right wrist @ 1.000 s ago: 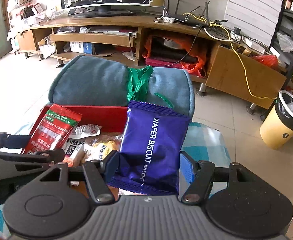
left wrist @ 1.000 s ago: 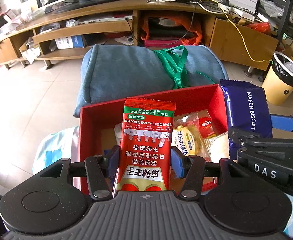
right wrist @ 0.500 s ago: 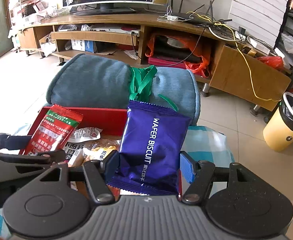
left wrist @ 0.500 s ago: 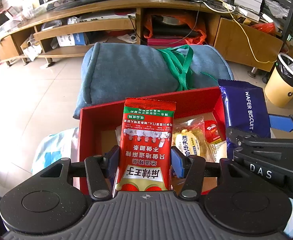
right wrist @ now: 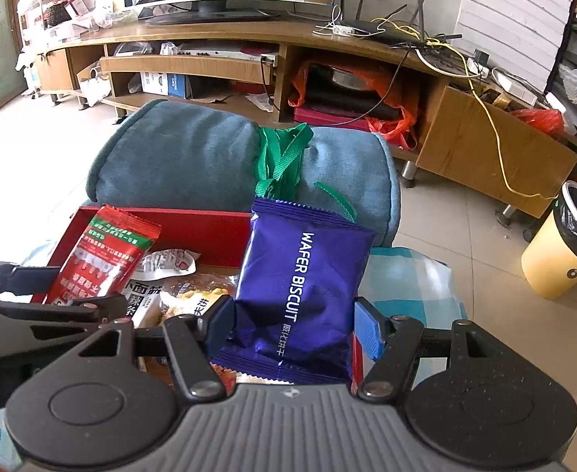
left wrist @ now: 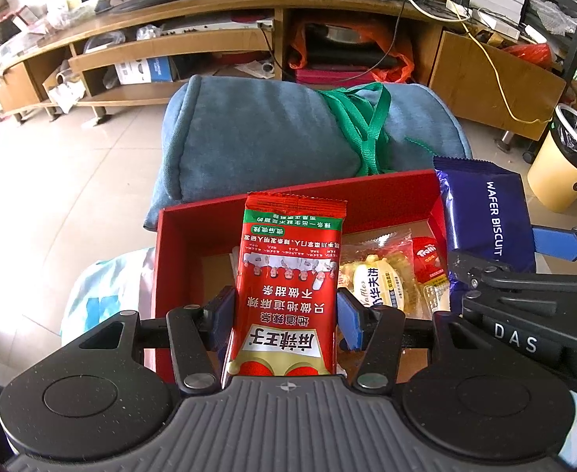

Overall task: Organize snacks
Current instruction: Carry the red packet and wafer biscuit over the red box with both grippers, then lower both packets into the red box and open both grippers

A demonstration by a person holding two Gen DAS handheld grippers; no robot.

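Note:
My left gripper [left wrist: 286,320] is shut on a red snack packet [left wrist: 288,275] and holds it upright over the red box [left wrist: 194,220]. My right gripper [right wrist: 294,324] is shut on a purple wafer biscuit packet [right wrist: 300,283] above the box's right end [right wrist: 194,232]. The purple packet also shows at the right of the left wrist view [left wrist: 485,216], and the red packet at the left of the right wrist view [right wrist: 107,255]. Several snacks lie in the box, among them a yellow waffle pack [left wrist: 375,275] and a white packet [right wrist: 168,261].
A rolled blue blanket [left wrist: 269,137] tied with a green strap [left wrist: 367,126] lies just behind the box. A blue-and-white cloth [right wrist: 406,279] covers the surface under the box. A wooden TV stand [right wrist: 249,47] and a yellow bin [right wrist: 564,244] stand farther back.
Both grippers with their packets have shifted slightly; the view has tilted so the box and blanket sit a little lower in frame. Both grips are unchanged.

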